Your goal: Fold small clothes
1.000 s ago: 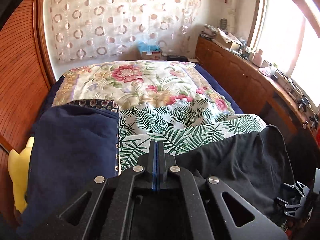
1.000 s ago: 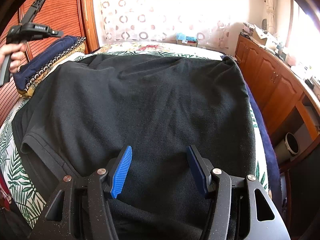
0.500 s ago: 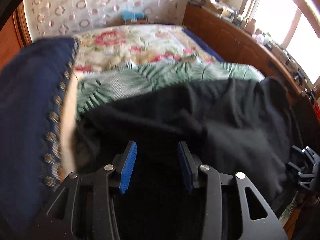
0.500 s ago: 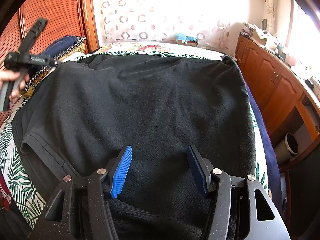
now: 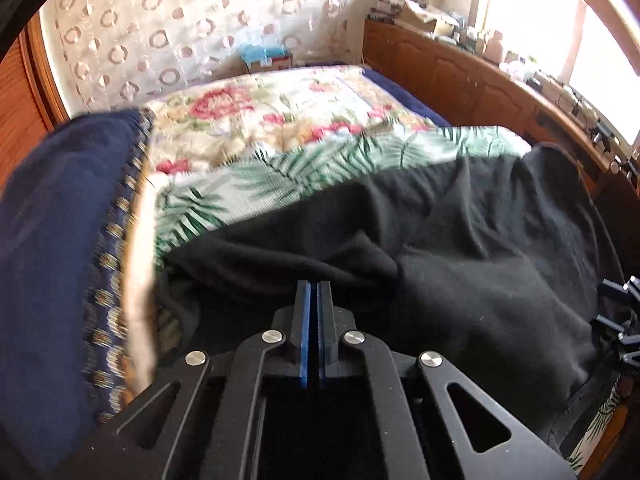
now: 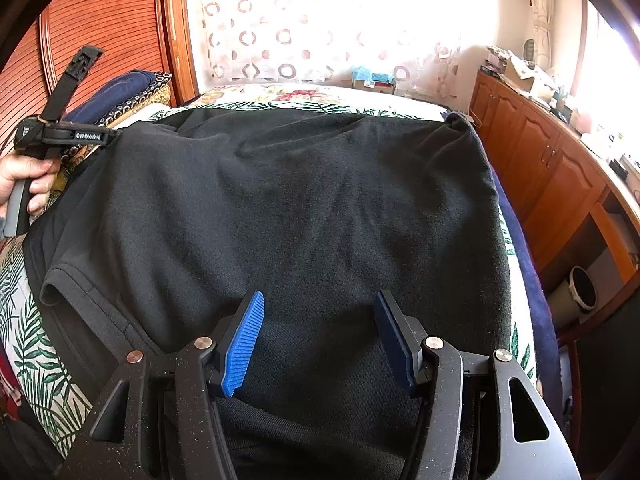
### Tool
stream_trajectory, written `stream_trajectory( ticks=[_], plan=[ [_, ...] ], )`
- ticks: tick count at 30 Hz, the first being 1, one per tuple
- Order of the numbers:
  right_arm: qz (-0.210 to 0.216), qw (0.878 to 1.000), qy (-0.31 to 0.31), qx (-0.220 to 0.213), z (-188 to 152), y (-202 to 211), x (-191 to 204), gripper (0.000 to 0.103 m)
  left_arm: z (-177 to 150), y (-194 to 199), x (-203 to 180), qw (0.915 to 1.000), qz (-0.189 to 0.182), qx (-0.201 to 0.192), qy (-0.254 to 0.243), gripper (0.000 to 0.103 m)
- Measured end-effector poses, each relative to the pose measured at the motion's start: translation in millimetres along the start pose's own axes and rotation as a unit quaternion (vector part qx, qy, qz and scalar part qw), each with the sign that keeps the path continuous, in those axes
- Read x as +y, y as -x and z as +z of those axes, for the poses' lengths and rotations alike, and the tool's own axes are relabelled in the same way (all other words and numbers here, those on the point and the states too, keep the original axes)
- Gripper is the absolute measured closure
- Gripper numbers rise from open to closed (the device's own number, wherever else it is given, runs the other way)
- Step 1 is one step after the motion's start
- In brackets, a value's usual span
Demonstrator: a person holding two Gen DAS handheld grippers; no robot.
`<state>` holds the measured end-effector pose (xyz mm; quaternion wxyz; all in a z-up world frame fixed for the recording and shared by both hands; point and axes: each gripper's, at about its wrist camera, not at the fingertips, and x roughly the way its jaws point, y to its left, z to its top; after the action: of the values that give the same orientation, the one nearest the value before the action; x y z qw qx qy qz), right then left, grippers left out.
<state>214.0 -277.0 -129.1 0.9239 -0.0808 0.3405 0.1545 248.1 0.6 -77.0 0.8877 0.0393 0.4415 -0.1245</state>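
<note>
A black shirt lies spread over the palm-print bedspread; it also shows in the left wrist view. My left gripper is shut at the shirt's left edge, pinching the black fabric; in the right wrist view it sits at the shirt's upper left corner, held by a hand. My right gripper is open, its blue pads apart over the shirt's near part, holding nothing.
A folded navy blanket lies at the left of the bed. A floral quilt covers the far half. A wooden cabinet with clutter runs along the right. A white bin stands on the floor.
My left gripper came down onto the shirt's left edge, opened, then shut on the fabric. The right gripper has not moved.
</note>
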Motion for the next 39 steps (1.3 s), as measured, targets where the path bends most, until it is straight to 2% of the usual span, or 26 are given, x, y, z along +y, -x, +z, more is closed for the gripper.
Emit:
stream_trajectory(
  ticks=[9, 11, 13, 16, 20, 21, 23, 26, 32, 34, 35, 36, 39],
  plan=[
    [0.000, 1.000, 0.001, 0.000, 0, 0, -1, 0.044, 33, 35, 23, 0.9982, 0.014, -0.057, 0.017, 0.100],
    [-0.001, 1.000, 0.001, 0.000, 0, 0, 0, 0.044, 47, 42, 30, 0.9965, 0.029, -0.076, 0.021, 0.100],
    [-0.001, 1.000, 0.003, 0.000, 0, 1, -1, 0.044, 63, 46, 37, 0.9932, 0.065, -0.095, 0.016, 0.100],
    [0.000, 1.000, 0.003, -0.001, -1, 1, -2, 0.044, 79, 41, 54, 0.9917, 0.081, -0.094, 0.034, 0.100],
    [0.000, 1.000, 0.002, -0.001, -1, 1, -2, 0.044, 78, 32, 49, 0.9932, 0.092, -0.071, 0.009, 0.096],
    [0.000, 1.000, 0.002, -0.001, -1, 1, -2, 0.044, 73, 33, 49, 0.9950, 0.074, -0.066, 0.013, 0.082],
    [-0.001, 1.000, 0.003, -0.001, -1, 1, -1, 0.044, 64, 38, 47, 0.9964, 0.056, -0.061, 0.019, 0.063],
    [-0.001, 1.000, 0.003, -0.001, -1, 1, -1, 0.044, 36, 54, 35, 0.9974, 0.039, -0.061, 0.002, 0.063],
    [-0.002, 1.000, 0.004, -0.001, -1, 1, -2, 0.044, -51, 78, 25, 0.9992, 0.009, -0.039, 0.008, 0.061],
    [-0.002, 1.000, 0.005, -0.001, -1, 1, -1, 0.044, -78, 82, 23, 0.9993, 0.018, -0.030, 0.008, 0.046],
    [-0.002, 1.000, 0.005, -0.001, -1, 1, -2, 0.044, -89, 83, 24, 0.9993, 0.020, -0.028, 0.010, 0.032],
    [-0.001, 1.000, 0.005, -0.001, -1, 1, -2, 0.044, -103, 84, 26, 0.9994, 0.018, -0.024, 0.016, 0.025],
    [-0.002, 1.000, 0.005, -0.001, -1, 1, -1, 0.044, -124, 77, 33, 0.9993, 0.011, -0.006, 0.034, 0.025]
  ],
)
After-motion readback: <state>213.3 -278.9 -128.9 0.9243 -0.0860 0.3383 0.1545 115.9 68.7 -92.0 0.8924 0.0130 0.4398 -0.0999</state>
